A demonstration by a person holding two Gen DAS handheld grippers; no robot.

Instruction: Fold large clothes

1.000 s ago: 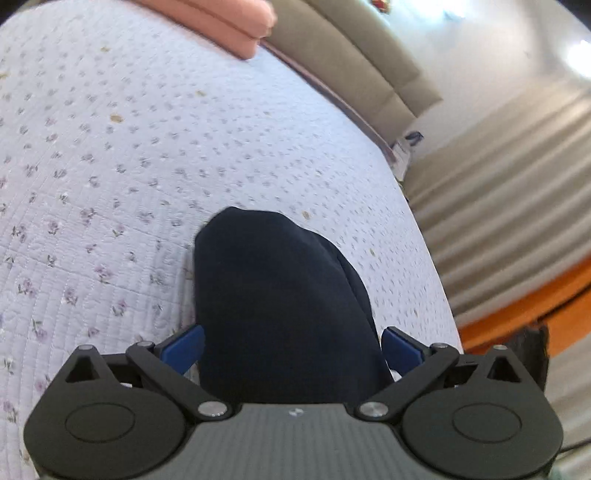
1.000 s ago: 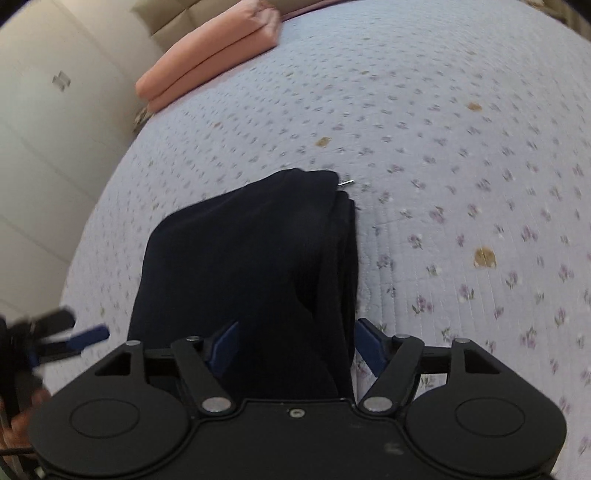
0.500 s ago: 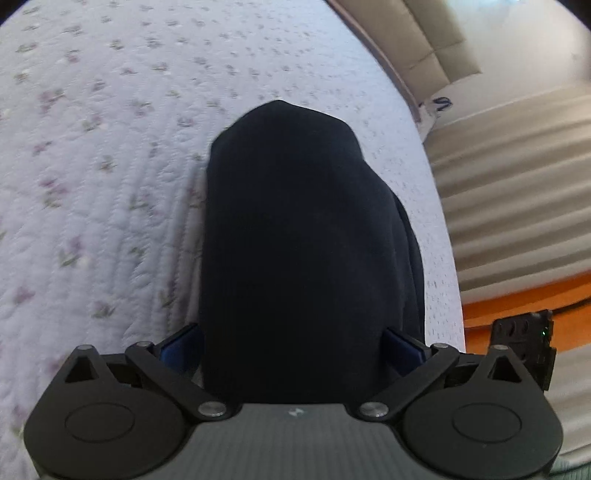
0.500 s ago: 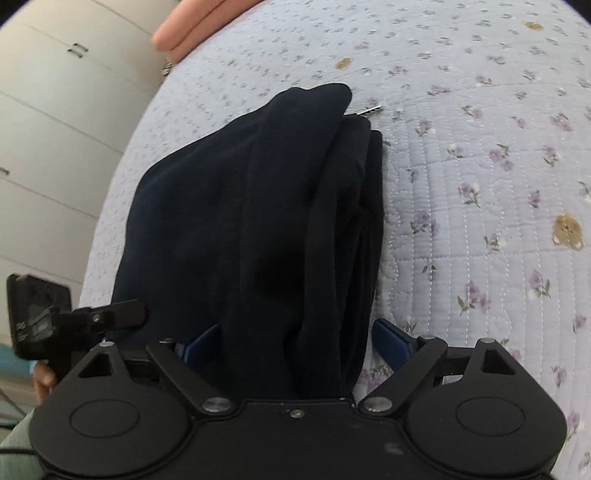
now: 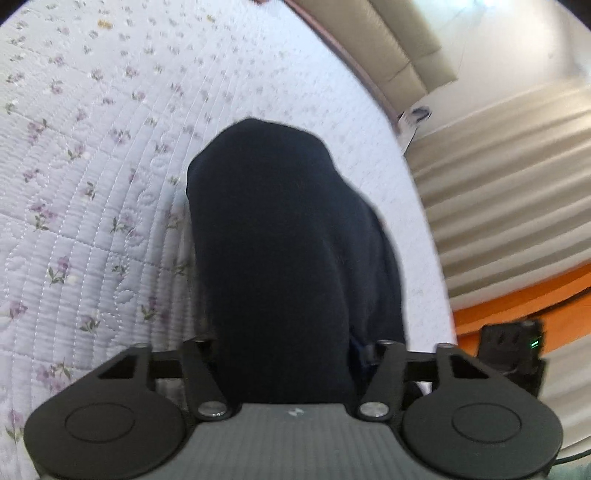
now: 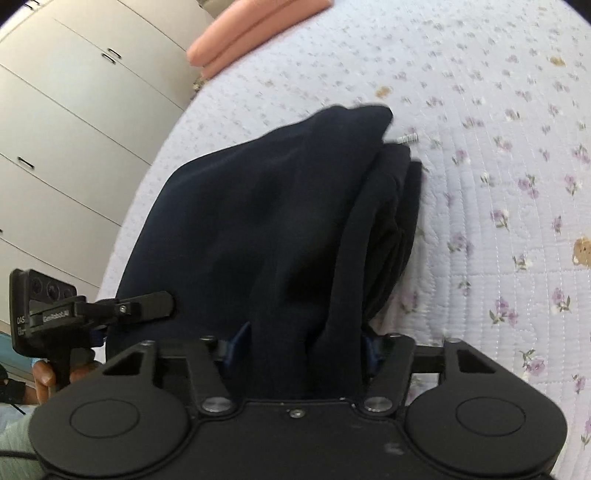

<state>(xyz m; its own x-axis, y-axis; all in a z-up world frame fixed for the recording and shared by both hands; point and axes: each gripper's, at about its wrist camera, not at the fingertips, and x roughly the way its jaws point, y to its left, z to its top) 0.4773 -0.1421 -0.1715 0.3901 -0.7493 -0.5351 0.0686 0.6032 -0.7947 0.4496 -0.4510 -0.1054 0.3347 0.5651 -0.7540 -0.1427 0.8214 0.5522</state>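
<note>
- Your left claw [image 5: 284, 347] is closing, its jaws either side of the near end of the folded navy garment [image 5: 280, 236].
- Your right claw [image 6: 295, 347] is closing too, bunched navy cloth between its jaws.
- The garment lies on the floral bedspread [image 6: 498, 166], with folded pink fabric [image 6: 251, 33] far off.

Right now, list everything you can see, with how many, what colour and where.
dark garment: one, navy, folded on the bed, its near end between both grippers' closing jaws
quilt: one, pale lilac floral, covering the bed
folded cloth: one stack, peach, far end of the bed
wardrobe: one, cream, beside the bed
curtain: one, beige, beside the bed
left gripper: black, closing on the garment
right gripper: black, closing on the garment
hand: one, holding the left gripper's handle
</note>
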